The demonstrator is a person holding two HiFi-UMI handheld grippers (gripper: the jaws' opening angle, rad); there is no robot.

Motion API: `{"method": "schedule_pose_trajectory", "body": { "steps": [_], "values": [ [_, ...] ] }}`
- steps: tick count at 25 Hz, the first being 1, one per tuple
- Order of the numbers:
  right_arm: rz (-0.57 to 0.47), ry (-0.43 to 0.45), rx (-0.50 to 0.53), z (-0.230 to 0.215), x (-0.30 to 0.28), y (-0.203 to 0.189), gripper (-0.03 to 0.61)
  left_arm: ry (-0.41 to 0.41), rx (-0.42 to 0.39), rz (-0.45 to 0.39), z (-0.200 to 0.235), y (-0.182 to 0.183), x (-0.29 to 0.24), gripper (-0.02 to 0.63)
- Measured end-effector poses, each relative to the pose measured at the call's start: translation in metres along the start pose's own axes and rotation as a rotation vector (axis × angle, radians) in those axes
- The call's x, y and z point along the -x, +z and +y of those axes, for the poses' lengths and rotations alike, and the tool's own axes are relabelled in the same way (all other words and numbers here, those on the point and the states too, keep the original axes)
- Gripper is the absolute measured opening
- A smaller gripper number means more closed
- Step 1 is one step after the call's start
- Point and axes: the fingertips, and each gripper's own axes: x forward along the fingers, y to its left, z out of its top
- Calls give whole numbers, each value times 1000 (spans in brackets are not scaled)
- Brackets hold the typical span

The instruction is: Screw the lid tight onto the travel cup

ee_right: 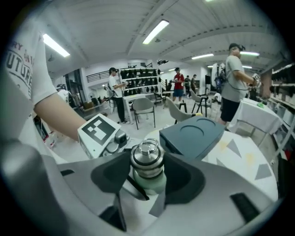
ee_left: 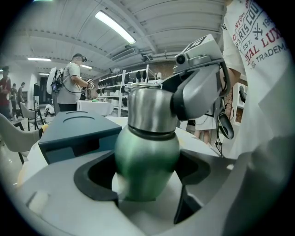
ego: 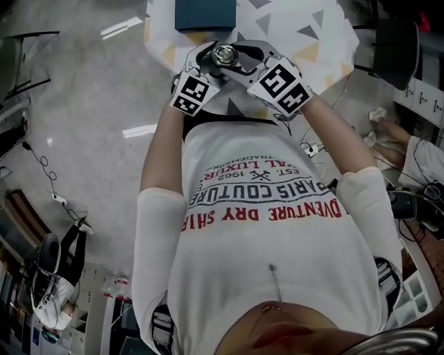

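The travel cup stands on the table with a green body (ee_left: 146, 156) and a steel lid (ee_left: 152, 108) on its neck. My left gripper (ee_left: 146, 170) is shut on the green body, a dark pad against each side. My right gripper (ee_right: 147, 168) is shut on the steel lid (ee_right: 146, 159), which carries a ring handle on top; the green body (ee_right: 150, 186) shows below the pads. In the head view both grippers meet at the cup (ego: 223, 54), the left gripper (ego: 210, 61) from the left and the right gripper (ego: 243, 61) from the right.
A blue-grey box (ego: 205, 14) lies on the table just behind the cup. The table (ego: 305, 35) has a white cloth with grey and yellow triangles. People, chairs and shelves stand farther back in the room.
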Motion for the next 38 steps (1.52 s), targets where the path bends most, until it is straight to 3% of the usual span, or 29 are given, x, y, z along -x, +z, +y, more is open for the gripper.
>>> {"method": "schedule_pose_trajectory", "body": {
  "steps": [3,5,7,9,17,21,25,30,38],
  "values": [
    [-24,-54,-38,-2,0,0,236,-2,3,-1,0,0,0,388],
    [-36,-43,-25,-1,0,-1,236,-1,5,-2,1,0,0,388],
    [-36,11,26,2,1,-2,236,-1,5,-1,1,0,-1,388],
    [-32,81,106,6,3,-2,279,-4,5,0,0,0,-2,388],
    [77,343,335,2,9,-1,281,-7,7,4,-1,1,1,388],
    [115,426,395,0,8,-5,279,-12,7,10,-1,1,-1,388],
    [114,482,408,3,8,-5,235,-18,6,16,0,1,-2,390],
    [94,451,372,6,10,-5,230,-14,4,17,-2,1,0,390],
    [113,272,219,4,7,-4,229,-13,7,19,-1,-1,-1,390]
  ]
}}
